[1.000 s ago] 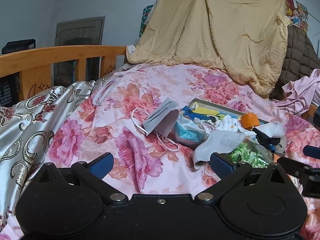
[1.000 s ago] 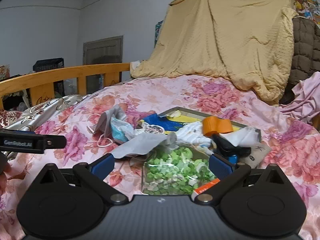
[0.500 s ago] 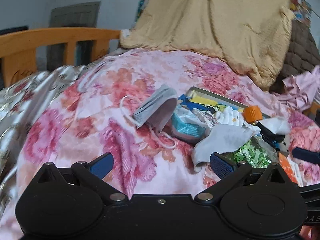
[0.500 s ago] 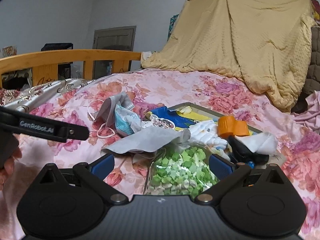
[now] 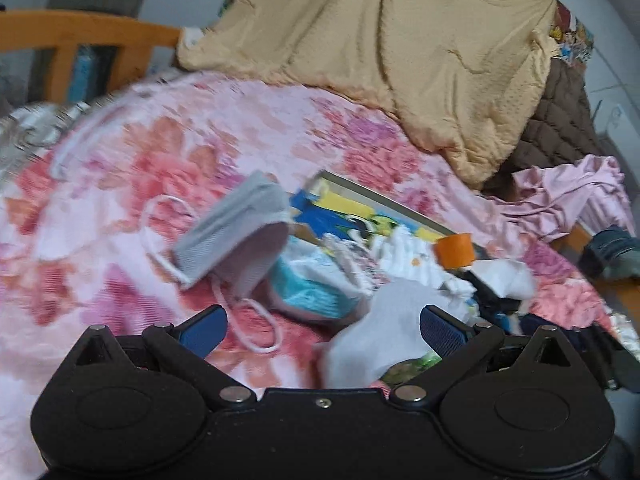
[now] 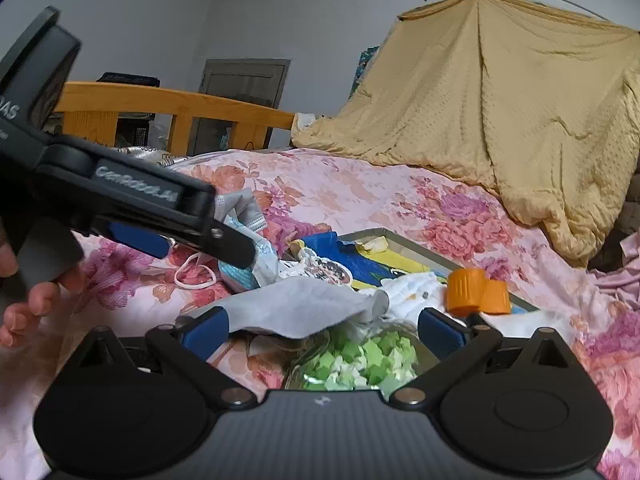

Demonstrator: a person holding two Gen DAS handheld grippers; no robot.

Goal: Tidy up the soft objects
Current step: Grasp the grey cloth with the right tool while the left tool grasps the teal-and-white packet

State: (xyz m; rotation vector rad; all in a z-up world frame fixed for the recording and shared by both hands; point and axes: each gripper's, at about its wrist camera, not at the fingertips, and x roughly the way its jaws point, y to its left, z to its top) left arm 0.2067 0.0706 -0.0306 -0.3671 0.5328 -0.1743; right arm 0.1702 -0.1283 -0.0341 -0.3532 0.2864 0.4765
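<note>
A bed with a pink floral quilt [image 6: 360, 188] fills both views, a tan blanket [image 6: 500, 100] heaped at its far end and a wooden bed rail [image 6: 168, 108] behind. My left gripper [image 5: 320, 326] hangs low over the quilt with its blue pads spread wide, holding nothing; its view is blurred. A grey face mask [image 5: 236, 236] lies just ahead of it, ear loops trailing, beside a blue-and-white packet [image 5: 316, 292]. A pale grey cloth [image 5: 376, 344] lies between its fingers, though I cannot tell if they touch it. My right gripper [image 6: 322, 326] is also wide open and empty, poised over that cloth [image 6: 296, 308] and a bag of green bits [image 6: 360, 360]. In the right view my left gripper reaches across from the left toward the mask pile. Orange caps [image 6: 476, 292] rest by a flat tray [image 6: 400, 240].
</note>
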